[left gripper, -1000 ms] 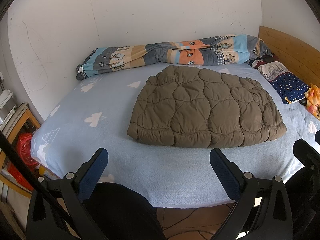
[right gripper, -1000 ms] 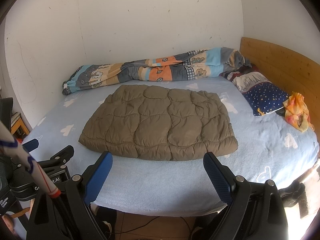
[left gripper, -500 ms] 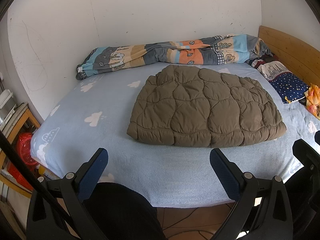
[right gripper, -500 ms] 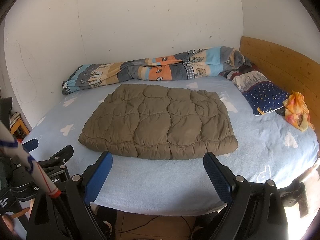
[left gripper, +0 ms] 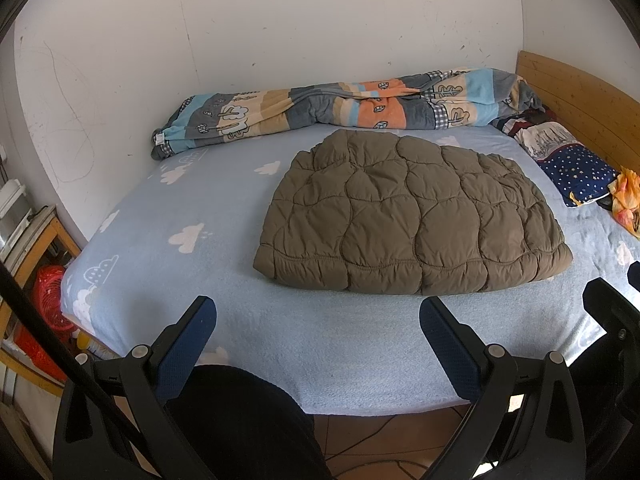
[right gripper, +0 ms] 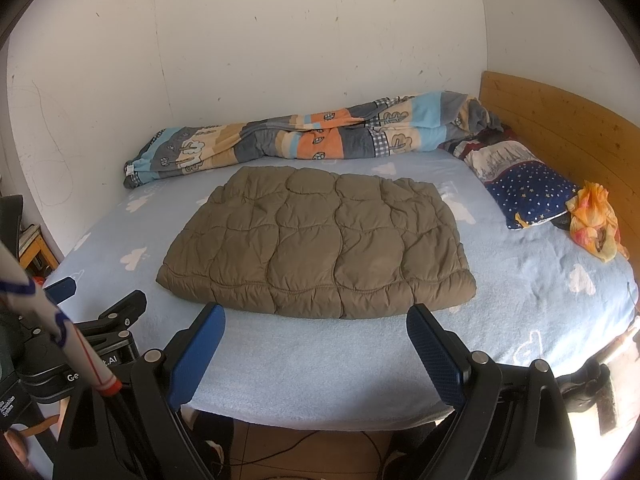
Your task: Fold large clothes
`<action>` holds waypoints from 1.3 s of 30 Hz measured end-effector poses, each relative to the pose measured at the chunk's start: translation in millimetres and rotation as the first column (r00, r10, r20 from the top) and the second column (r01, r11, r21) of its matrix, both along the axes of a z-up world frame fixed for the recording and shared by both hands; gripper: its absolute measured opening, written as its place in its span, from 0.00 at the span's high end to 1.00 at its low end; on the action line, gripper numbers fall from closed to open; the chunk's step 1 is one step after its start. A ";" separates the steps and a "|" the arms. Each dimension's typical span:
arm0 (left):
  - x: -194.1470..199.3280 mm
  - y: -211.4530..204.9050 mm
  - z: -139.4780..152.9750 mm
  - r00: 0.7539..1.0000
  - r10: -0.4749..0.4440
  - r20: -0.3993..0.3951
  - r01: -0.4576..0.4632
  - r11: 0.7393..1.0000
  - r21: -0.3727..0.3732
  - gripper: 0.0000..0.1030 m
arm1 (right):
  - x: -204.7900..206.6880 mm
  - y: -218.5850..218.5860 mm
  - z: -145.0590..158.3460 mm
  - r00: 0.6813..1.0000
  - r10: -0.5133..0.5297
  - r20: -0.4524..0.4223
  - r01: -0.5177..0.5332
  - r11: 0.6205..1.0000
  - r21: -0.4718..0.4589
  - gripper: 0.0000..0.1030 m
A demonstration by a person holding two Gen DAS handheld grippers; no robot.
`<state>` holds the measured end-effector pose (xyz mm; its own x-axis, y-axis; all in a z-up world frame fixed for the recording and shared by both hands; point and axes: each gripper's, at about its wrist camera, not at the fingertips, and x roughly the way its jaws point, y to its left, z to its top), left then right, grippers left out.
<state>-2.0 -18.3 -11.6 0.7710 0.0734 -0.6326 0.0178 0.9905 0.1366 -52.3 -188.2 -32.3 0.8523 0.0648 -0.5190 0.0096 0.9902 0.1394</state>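
Note:
A brown quilted puffer garment [left gripper: 408, 216] [right gripper: 320, 244] lies folded into a flat rectangle in the middle of the bed [left gripper: 192, 208]. My left gripper [left gripper: 318, 320] hangs open over the bed's near edge, short of the garment's front hem, with nothing between its blue pads. My right gripper [right gripper: 316, 326] is open too, just in front of the hem, holding nothing. The left gripper's body also shows at the left of the right wrist view.
A rolled patterned blanket [left gripper: 344, 108] lies along the back wall. A starry blue pillow [right gripper: 528, 192] and an orange-yellow cloth [right gripper: 596, 220] sit by the wooden headboard [right gripper: 560, 120]. A wooden shelf with a red item [left gripper: 48, 300] stands left of the bed. A dark-clothed leg [left gripper: 244, 420] is below.

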 end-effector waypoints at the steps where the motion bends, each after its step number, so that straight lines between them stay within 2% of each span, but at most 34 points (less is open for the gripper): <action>1: -0.1 0.1 -0.2 1.000 0.000 0.000 0.000 1.000 0.000 0.02 | -0.7 0.2 -1.3 1.000 -0.001 0.000 0.001 1.000 0.000 0.08; 35: -0.7 1.6 -3.0 1.000 -0.013 -0.008 0.013 1.000 -0.011 0.02 | 0.9 -2.7 -0.8 1.000 0.003 -0.003 -0.003 1.000 0.000 0.08; 39: -3.0 -0.4 -10.5 0.999 -0.027 -0.031 0.026 0.999 -0.029 0.02 | -2.2 -1.8 -2.2 1.000 0.011 0.010 -0.011 1.000 0.001 0.08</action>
